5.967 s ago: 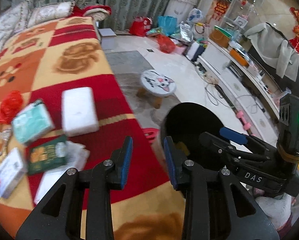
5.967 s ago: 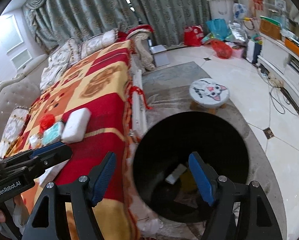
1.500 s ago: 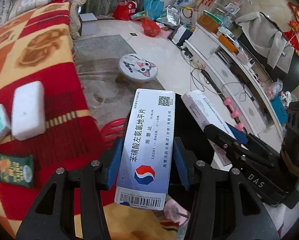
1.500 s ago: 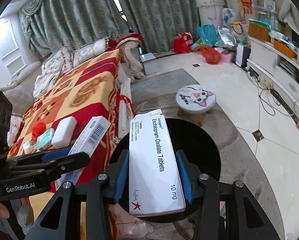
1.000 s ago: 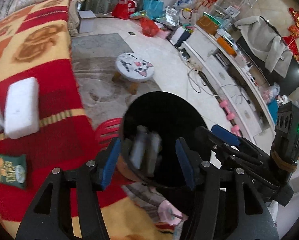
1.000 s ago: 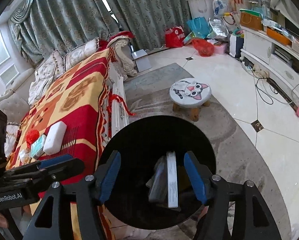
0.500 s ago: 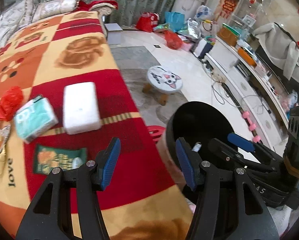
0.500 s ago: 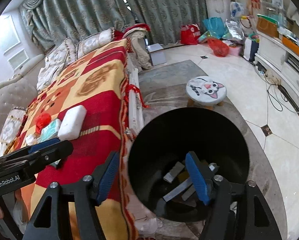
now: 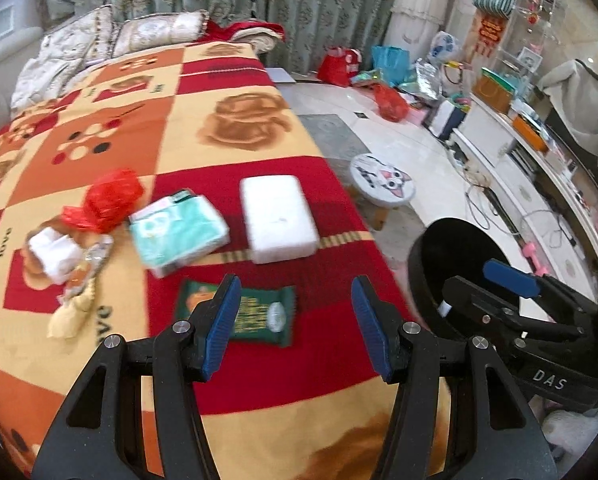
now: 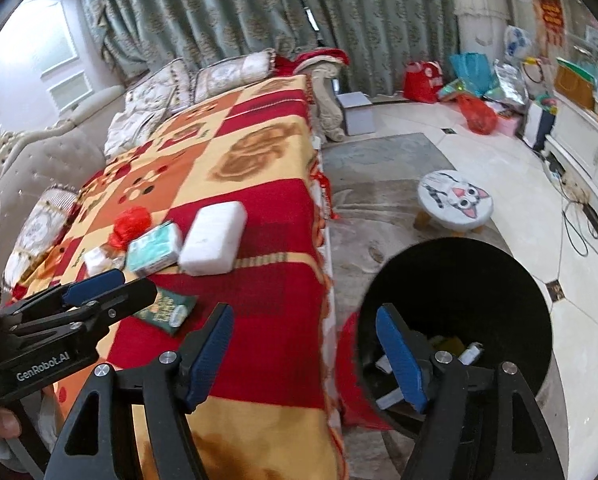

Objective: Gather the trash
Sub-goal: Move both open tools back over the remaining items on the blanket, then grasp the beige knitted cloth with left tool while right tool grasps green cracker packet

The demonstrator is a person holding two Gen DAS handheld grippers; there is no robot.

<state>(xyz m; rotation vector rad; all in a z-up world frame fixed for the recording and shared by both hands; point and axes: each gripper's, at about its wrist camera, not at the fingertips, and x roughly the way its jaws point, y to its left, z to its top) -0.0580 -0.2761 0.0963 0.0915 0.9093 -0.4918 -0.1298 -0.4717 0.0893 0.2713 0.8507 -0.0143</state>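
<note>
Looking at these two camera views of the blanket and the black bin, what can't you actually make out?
- Bin contents: in the right wrist view the black bin is dark inside and the right gripper covers part of it; only pale scraps show.
- Green packet: print too blurred to read; the left gripper finger overlaps it.
- Small white bundle: blurred, what it is stays unclear.
- Blanket: near corner cut off by both frames' edges.

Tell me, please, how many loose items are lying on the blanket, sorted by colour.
White: 2, the white foam block and the white wad.
Green: 2, the teal tissue pack and the dark green packet.
Red: 1, the red plastic bag.
Total: 5.
</note>
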